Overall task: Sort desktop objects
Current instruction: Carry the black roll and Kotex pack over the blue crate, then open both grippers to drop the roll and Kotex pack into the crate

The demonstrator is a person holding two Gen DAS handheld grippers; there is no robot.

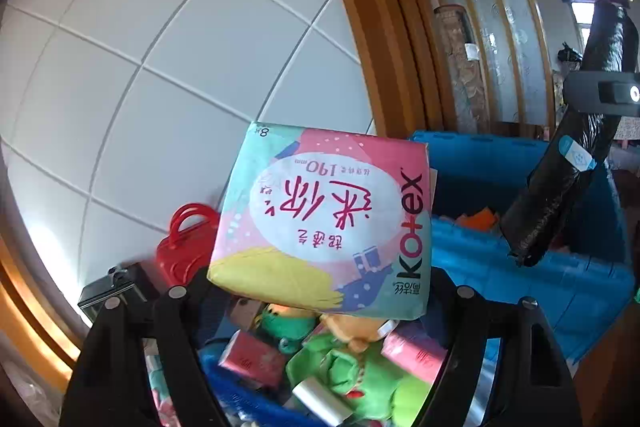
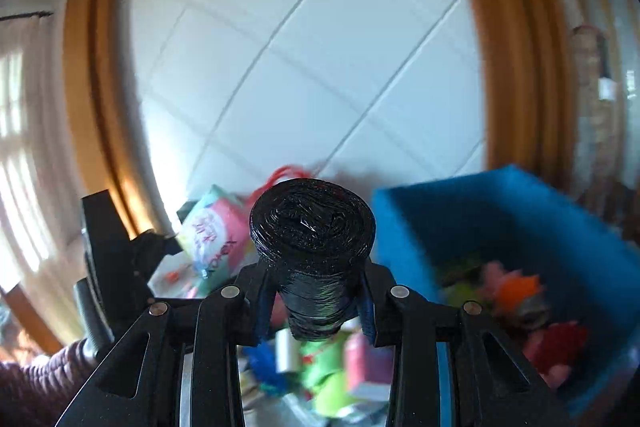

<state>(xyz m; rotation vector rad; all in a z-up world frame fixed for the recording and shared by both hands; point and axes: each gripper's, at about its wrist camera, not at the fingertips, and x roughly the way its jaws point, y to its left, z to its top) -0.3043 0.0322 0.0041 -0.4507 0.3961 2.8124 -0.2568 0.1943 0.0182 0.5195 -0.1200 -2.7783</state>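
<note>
Pad pack, axis: Kotex pad pack (image 1: 322, 223) is carried flat face toward the left wrist camera, rotated so its print reads upside down; the long brand edge runs up the pack's right side.
Pad pack, look: soft square packet in mint, pink and yellow with a white oval in the middle; edges slightly puffed.
Pad pack, writing: "Kotex" along the right edge, "190 mm" and large pink Chinese characters in the oval, "8" at the top left corner.
Pad pack, place: raised above the clutter, in front of the white tiled wall (image 1: 160, 67).
Left claw (image 1: 320, 291): jaws set wide, clamped on the pack's lower edge.
Bag roll, axis: black garbage-bag roll (image 2: 312, 247) points away from the right wrist camera, end face toward the lens; in the left view it stands as a long, steeply tilted cylinder (image 1: 560, 163).
Bag roll, look: glossy, wrinkled black film, tightly wound; a small blue-and-white label on its side, text too small to read.
Right claw (image 2: 316, 301): clenched on the roll, pads pressing both sides.
Bag roll, place: held aloft beside the blue plastic bin (image 2: 520, 227).
Bin: holds soft toys, blurred.
Below the claws: green plush toy (image 1: 352, 367), pink packets, a red toy handbag (image 1: 188, 247), a black binder clip (image 1: 108, 287).
Lower left, right view: a purple quilted sleeve (image 2: 36, 383).
</note>
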